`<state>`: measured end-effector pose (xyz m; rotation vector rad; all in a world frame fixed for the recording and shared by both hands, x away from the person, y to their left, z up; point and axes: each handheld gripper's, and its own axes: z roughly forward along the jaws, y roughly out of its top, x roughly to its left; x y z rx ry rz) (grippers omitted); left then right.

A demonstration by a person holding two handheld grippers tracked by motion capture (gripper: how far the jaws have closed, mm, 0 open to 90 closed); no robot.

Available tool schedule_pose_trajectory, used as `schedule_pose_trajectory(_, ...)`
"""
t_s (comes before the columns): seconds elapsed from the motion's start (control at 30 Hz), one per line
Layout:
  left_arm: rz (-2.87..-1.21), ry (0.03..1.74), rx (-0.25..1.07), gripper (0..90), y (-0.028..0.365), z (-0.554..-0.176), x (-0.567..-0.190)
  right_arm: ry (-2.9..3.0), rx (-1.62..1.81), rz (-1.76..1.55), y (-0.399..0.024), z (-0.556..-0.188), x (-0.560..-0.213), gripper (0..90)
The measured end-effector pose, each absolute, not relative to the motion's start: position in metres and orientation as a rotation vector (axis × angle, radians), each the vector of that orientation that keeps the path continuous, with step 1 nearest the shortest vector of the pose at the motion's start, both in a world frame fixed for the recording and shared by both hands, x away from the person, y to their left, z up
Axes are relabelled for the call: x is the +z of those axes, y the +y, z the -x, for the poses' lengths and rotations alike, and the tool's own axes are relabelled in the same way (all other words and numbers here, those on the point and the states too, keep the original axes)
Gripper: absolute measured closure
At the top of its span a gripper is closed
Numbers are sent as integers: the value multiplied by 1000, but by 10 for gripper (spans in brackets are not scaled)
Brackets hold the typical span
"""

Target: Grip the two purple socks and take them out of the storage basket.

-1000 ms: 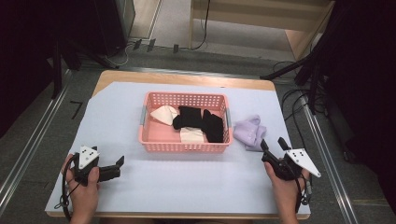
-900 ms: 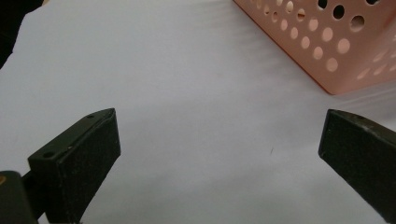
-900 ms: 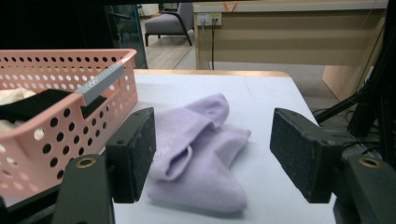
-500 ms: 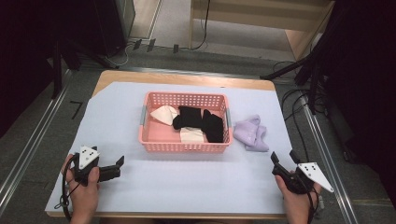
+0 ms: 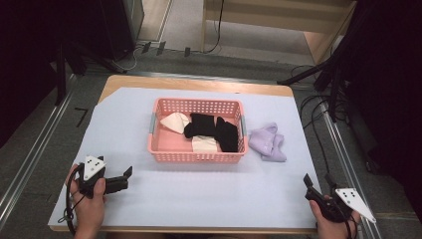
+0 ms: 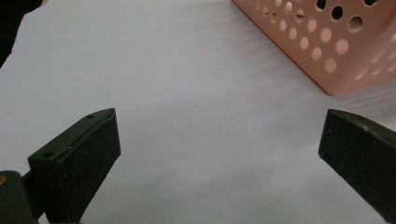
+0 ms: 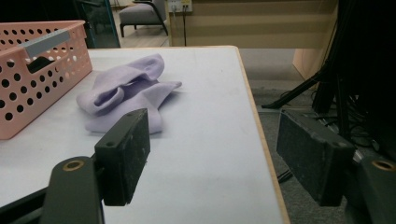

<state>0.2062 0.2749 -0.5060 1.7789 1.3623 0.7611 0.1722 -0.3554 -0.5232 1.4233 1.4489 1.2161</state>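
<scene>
At the worktop's (image 5: 209,199) near corners I hold both claws spread and empty, left claw (image 5: 125,175) short of the basket (image 5: 196,154), right claw (image 5: 316,185) facing the lilac cloth (image 5: 267,142) beside it, so next I judge a reach forward to pinch that cloth

A grey carpet floor (image 5: 189,35) lay beyond the surface (image 5: 199,82), crossed by black cables (image 5: 318,114). A wooden cabinet (image 5: 278,20) stood behind; a grey chair (image 7: 142,14) sat farther off.

Basket (image 6: 327,42) cropped at frame edge
</scene>
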Motion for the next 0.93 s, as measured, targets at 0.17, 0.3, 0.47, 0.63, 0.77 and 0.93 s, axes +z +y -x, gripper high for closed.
schedule_pose_trajectory(0.17,-1783,1361,766,0,275,-206,-506,1422,1222,-1424,-361,-164,-528,262)
schedule_pose_trajectory(0.3,-1781,1364,774,0,274,-206,-506,1420,1226,-1409,-362,-163,-528,262)
schedule_pose_trajectory(0.47,-1788,1361,786,0,273,-206,-506,1459,1208,-1401,-360,-165,-528,258)
schedule_pose_trajectory(0.63,-1794,1351,811,0,272,-204,-506,1513,1156,-1329,-352,-165,-529,266)
schedule_pose_trajectory(0.77,-1785,1357,834,0,271,-203,-506,1545,1107,-1332,-349,-168,-529,272)
schedule_pose_trajectory(0.93,-1781,1361,841,0,270,-203,-506,1590,1107,-1331,-349,-171,-529,270)
